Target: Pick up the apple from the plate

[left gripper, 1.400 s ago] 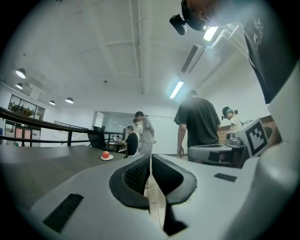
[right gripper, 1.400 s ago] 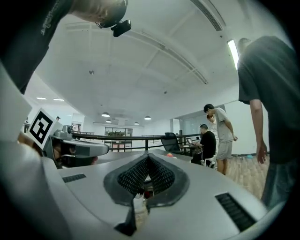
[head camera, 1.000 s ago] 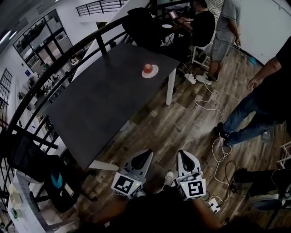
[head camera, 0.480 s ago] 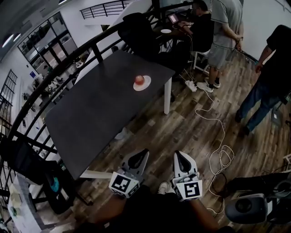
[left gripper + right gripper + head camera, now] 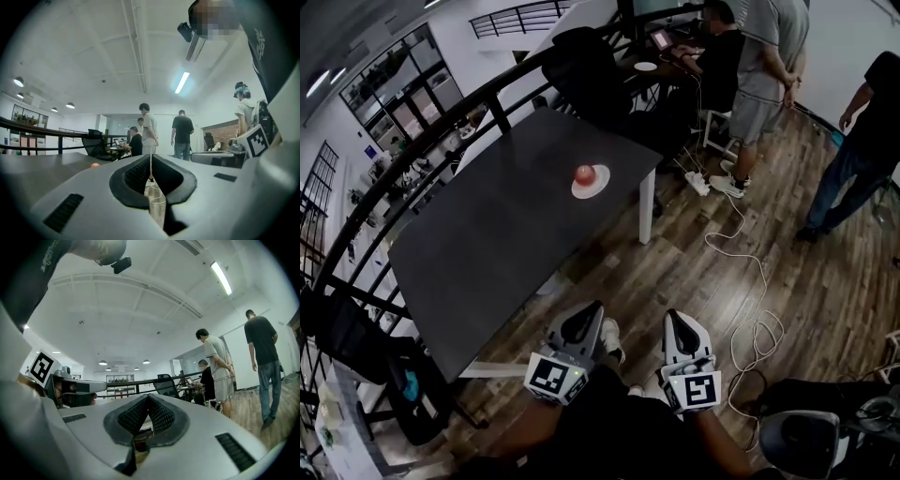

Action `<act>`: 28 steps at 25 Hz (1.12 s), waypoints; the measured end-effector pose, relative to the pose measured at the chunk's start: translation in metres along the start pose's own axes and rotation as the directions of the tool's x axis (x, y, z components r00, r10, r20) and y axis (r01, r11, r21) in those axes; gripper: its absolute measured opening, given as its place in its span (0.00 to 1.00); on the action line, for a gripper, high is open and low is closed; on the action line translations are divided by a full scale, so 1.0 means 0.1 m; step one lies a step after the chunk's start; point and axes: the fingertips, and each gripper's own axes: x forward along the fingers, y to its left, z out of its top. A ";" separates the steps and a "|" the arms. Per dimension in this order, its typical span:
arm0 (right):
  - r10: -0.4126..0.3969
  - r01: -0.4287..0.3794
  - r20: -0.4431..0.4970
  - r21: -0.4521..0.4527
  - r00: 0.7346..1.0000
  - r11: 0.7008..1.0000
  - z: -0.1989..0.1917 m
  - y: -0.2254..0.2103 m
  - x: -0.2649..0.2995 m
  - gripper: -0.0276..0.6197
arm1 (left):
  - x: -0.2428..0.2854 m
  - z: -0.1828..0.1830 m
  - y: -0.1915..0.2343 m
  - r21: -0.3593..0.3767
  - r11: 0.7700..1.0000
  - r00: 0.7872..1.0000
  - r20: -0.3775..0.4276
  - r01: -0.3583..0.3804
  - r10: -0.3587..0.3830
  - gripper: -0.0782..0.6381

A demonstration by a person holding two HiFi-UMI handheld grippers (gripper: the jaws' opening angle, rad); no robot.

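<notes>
On the desk, apple on plate: firm, smooth, probably light; grip across its middle. Both left tool and right tool closed, empty.

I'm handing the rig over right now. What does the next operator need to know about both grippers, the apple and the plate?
Left gripper: shut, empty, pointing level, just short of the table's near end.
Right gripper: shut, empty, beside the left one, over the wooden floor.
Apple: on the white plate toward the table's far end, well ahead of both grippers.
Done: nothing yet; the apple is untouched.
Left: get closer to the table, open one gripper, grip the apple, lift it off the plate.
</notes>
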 end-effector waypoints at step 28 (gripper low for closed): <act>0.029 -0.029 0.012 -0.041 1.000 0.999 0.16 -0.47 3.31 0.07 | 1.82 0.17 2.61 -0.057 0.998 0.999 -0.011 -0.041 0.040 0.15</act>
